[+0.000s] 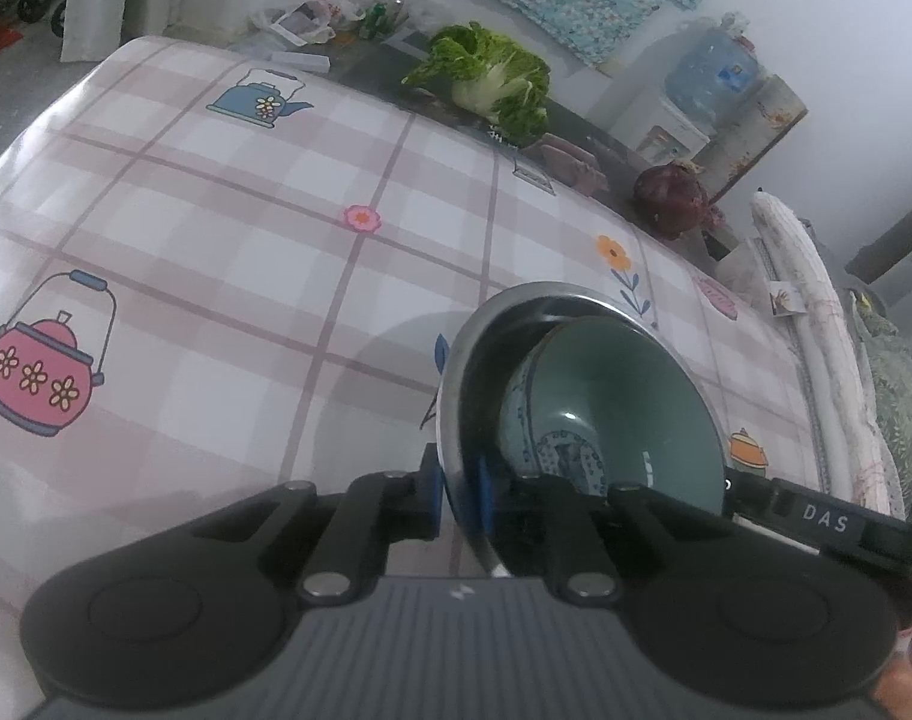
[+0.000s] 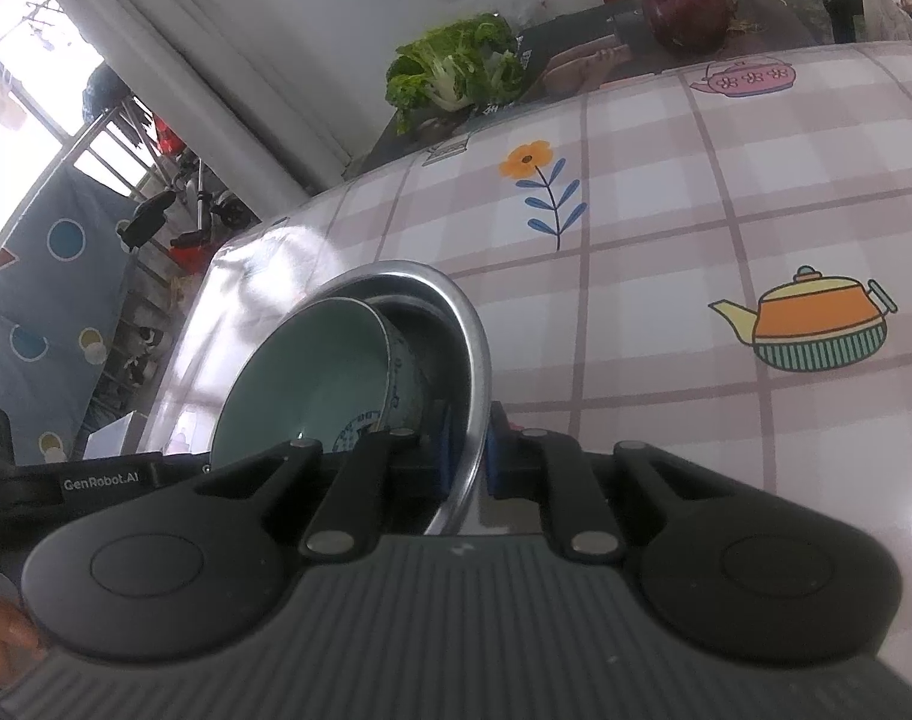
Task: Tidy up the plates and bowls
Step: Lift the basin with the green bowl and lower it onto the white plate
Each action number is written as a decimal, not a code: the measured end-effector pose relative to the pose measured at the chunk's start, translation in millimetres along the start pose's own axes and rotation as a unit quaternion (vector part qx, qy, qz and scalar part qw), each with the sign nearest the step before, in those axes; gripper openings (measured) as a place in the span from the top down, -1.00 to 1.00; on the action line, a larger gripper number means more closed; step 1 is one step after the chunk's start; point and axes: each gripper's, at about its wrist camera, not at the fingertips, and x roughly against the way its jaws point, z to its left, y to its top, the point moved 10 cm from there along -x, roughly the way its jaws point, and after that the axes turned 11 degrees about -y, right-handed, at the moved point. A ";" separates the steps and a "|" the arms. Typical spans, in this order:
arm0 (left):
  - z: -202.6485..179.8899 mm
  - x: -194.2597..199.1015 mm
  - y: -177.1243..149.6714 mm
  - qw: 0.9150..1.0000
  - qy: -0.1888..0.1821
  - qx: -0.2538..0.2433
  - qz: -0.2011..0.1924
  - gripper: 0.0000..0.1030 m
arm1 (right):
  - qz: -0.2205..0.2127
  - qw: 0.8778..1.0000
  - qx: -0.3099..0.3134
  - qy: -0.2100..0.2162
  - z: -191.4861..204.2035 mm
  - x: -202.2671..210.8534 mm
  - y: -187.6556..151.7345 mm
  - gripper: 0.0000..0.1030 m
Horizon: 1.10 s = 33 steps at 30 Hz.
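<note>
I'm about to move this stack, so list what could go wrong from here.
1. The ceramic bowl sits loose and tilted inside the steel bowl; more tilt could slide it out.
2. Left tongs and right tongs each pinch only the thin rim, so uneven pulling could slip a grip.

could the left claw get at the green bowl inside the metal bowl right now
Probably not: the left claw is shut on the metal bowl rim, so it is occupied, though the green bowl sits uncovered beside it.

Ceramic bowl (image 1: 624, 396): base hidden behind gripper linkages; steel bowl (image 1: 456, 396): lower rim cut off by housing; bagged clutter (image 1: 306, 15) beyond tablecloth: too blurred to identify.
</note>
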 end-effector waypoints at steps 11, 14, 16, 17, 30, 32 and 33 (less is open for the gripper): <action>-19.7 22.8 2.6 1.000 -0.002 -0.007 -0.011 0.79 | -0.012 1.000 0.000 0.001 4.6 19.2 7.1 0.80; -30.7 37.3 1.8 1.000 -0.005 -0.012 -0.018 0.79 | -0.022 1.000 0.001 0.003 7.9 36.8 8.7 0.80; -38.3 49.0 -0.6 1.000 -0.007 -0.014 -0.022 0.79 | -0.028 1.000 0.002 0.004 10.3 51.4 8.2 0.80; -42.6 54.6 -2.3 1.000 -0.009 -0.015 -0.025 0.79 | -0.031 0.999 0.004 0.004 11.5 59.4 6.8 0.80; -59.1 106.3 -90.1 1.000 -0.005 -0.020 -0.006 0.79 | -0.015 1.000 -0.010 -0.001 6.4 142.7 -79.1 0.79; -53.7 103.7 -108.6 1.000 -0.004 -0.015 0.007 0.79 | -0.004 1.000 -0.013 -0.010 1.8 144.5 -99.8 0.79; -51.2 102.4 -115.6 1.000 -0.004 -0.013 0.011 0.79 | 0.000 1.000 -0.015 -0.014 -0.9 144.9 -108.6 0.79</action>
